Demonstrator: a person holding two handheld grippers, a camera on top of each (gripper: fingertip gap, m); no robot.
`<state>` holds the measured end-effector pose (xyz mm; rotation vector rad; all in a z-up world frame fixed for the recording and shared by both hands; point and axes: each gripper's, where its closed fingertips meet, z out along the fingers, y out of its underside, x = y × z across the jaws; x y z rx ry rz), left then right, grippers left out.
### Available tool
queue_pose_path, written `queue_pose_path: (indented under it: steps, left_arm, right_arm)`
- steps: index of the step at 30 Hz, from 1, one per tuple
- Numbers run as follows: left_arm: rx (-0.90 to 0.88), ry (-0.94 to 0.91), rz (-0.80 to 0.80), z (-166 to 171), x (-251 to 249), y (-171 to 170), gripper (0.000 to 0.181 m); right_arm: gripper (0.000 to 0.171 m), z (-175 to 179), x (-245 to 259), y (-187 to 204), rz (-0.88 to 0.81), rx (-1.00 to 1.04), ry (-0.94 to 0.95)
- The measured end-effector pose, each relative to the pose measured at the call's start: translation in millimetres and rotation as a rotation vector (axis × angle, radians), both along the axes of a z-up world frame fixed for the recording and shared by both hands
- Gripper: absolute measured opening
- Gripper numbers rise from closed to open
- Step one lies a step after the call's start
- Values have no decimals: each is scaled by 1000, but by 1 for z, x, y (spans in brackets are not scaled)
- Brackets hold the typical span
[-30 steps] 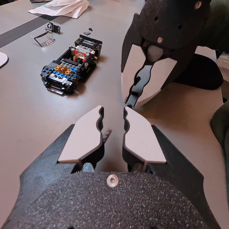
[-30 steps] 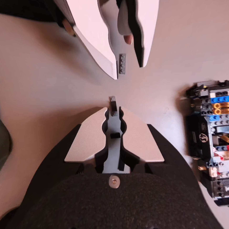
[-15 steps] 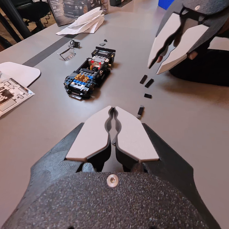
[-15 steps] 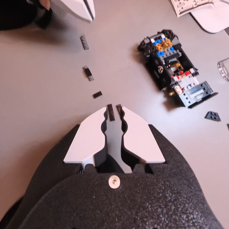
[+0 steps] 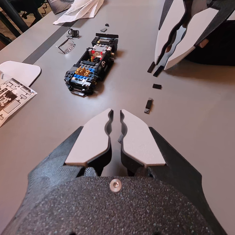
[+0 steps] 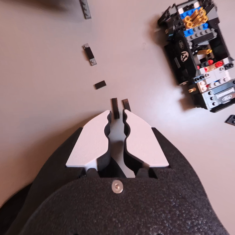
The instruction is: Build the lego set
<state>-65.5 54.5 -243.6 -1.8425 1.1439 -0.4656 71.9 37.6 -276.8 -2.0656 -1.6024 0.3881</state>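
Observation:
The partly built black lego car [image 5: 91,66] stands on the grey table and also shows in the right wrist view [image 6: 198,57]. A row of loose parts lies to its right: two black tiles [image 5: 151,67], a short black tile [image 5: 157,86], and a grey plate with a black tile on it [image 5: 148,104]. My left gripper [image 5: 116,110] is open by a narrow gap and empty. A grey plate [image 5: 120,138] lies on the table under its right finger. My right gripper [image 6: 117,111] is open low over the table, with one black tile [image 6: 115,108] lying between its tips and the other [image 6: 126,104] just to the right.
Left of and behind the car lie a clear windscreen piece [image 5: 66,47], a small black and grey part [image 5: 73,32], a grey tile [image 5: 103,29], papers [image 5: 81,11], a printed sheet [image 5: 11,96] and a white tray [image 5: 21,71]. A black wedge plate [image 6: 230,120] lies at the right. The left gripper's tips are roughly 15 cm from the right gripper's.
The right gripper let go of the grey plate with the black tile, lifted away, then came down at the two black tiles. The left gripper drew back, closed, then opened a little.

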Motion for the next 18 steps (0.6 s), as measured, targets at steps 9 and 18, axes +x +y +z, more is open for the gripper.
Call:
queue_pose_path:
  steps: [9,18]
  left_arm:
    - [-127,90,-147,-24,18,-28,30]
    - [-252,178,-176,-35,34,-39,28]
  right_arm:
    - [8,-5,-1,-1,3,-86,-45]
    - [8,24,-21,-9,-69,-48,141]
